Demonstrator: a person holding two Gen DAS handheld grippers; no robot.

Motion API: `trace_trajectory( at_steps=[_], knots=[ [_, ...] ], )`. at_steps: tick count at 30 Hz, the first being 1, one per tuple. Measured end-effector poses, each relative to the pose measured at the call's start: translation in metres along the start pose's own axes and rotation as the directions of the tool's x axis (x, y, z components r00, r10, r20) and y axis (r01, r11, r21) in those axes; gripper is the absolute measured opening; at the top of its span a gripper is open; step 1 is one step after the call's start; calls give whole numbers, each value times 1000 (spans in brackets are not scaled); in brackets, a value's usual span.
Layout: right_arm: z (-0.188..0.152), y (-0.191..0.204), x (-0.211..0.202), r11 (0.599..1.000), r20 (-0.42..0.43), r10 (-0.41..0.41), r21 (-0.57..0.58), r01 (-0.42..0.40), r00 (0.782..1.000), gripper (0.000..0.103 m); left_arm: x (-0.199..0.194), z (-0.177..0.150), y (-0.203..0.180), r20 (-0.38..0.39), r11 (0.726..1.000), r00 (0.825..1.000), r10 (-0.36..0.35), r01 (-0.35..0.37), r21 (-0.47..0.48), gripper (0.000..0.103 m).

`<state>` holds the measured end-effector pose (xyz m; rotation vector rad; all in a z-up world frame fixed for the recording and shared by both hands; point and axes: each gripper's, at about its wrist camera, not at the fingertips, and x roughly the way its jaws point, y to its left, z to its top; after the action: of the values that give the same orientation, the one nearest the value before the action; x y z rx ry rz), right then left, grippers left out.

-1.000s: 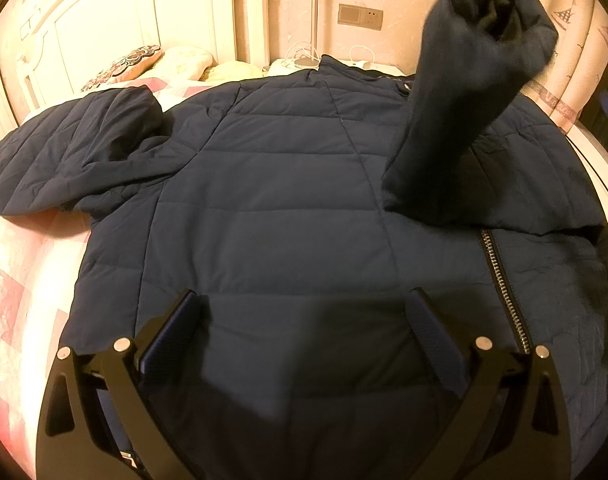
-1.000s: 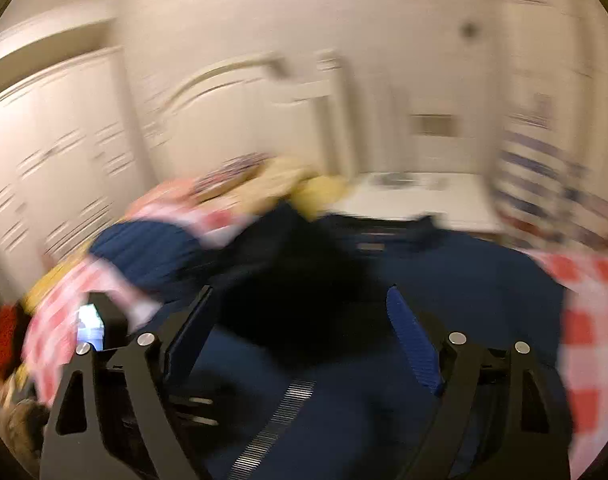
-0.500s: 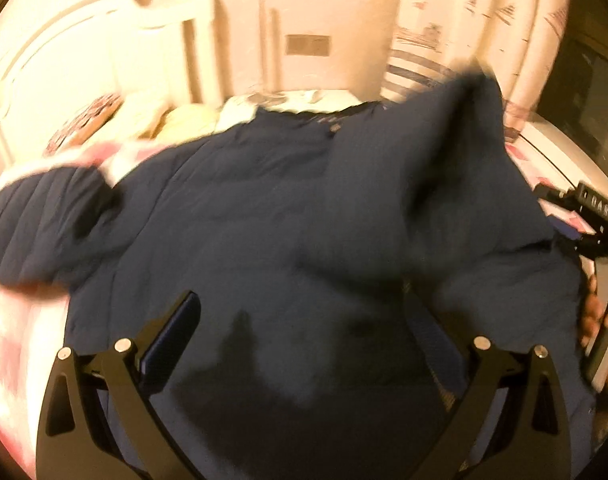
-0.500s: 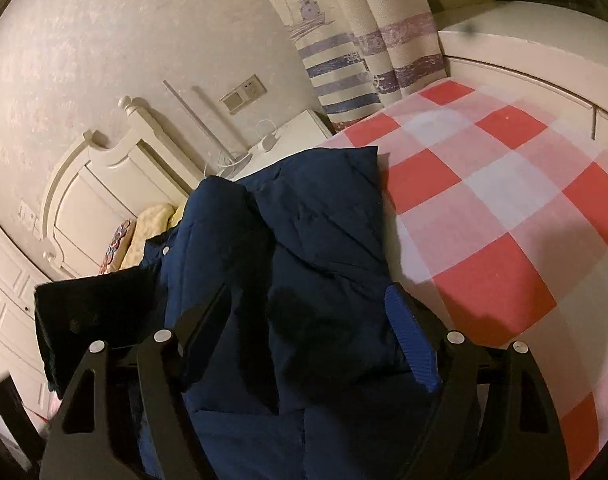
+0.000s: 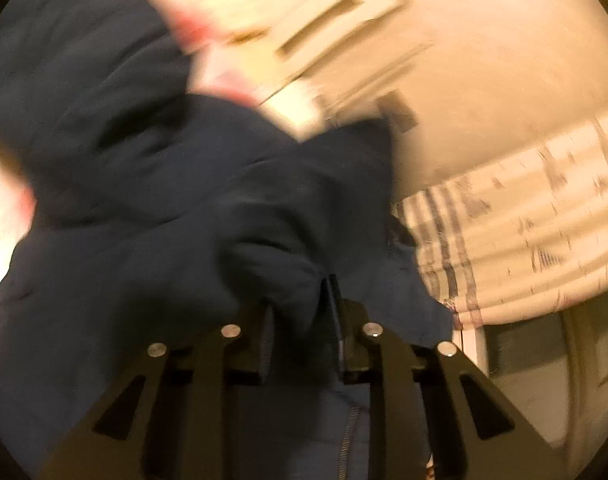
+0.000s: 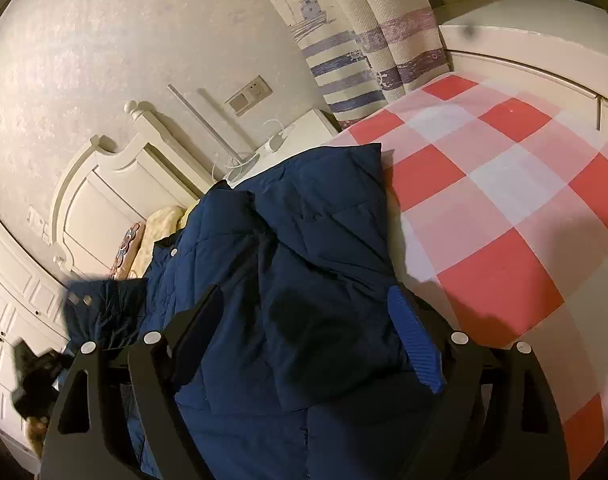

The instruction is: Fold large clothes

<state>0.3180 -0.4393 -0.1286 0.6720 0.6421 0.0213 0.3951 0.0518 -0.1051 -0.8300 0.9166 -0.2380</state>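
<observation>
Dark navy quilted puffer jacket (image 6: 304, 264) lies on red-and-white checked bedspread (image 6: 503, 208), long axis running from near edge toward white headboard (image 6: 104, 200), collar at headboard end.

Left gripper (image 5: 300, 320): jaws closing, bunched jacket fabric between them, pads not clearly pressing; picture blurred.

Right gripper (image 6: 304, 320): jaws wide apart, nothing held, hovering above folded-in right side.

Judgement: left hand nearer left sleeve; fold goes across long axis.
</observation>
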Motion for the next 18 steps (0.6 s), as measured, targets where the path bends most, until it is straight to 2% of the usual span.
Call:
trace_trajectory(
  at_steps=[2,5,7,9,10,11,14,16,18],
  knots=[
    [0,1,1,1000,-3,0,-3,0,1000,83,4,-2,12,-19,1000,1000,-12,12,4,45],
    [0,1,0,1000,-4,-1,-3,1,1000,83,5,-6,8,-2,998,999,-39,39,43,60],
    [0,1,0,1000,-4,-1,-3,1,1000,83,4,-4,-1,20,997,999,-26,25,68,61],
    [0,1,0,1000,-4,-2,-3,2,1000,83,11,0,-2,35,997,999,-14,11,70,59],
    [0,1,0,1000,-5,-1,-3,1,1000,83,12,-1,-1,39,997,999,6,-9,73,36],
    [0,1,1,1000,-4,-2,-3,2,1000,83,17,1,-1,32,995,999,36,-38,91,24],
    [0,1,0,1000,-5,1,1,-1,1000,83,12,-2,3,40,983,999,36,-42,181,14],
    [-1,1,0,1000,-5,4,2,-4,1000,84,-5,-11,-13,106,958,992,65,-91,270,14],
    [-1,1,0,1000,-4,5,3,-5,1000,84,-24,-21,-27,166,942,981,98,-145,301,14]
  ],
)
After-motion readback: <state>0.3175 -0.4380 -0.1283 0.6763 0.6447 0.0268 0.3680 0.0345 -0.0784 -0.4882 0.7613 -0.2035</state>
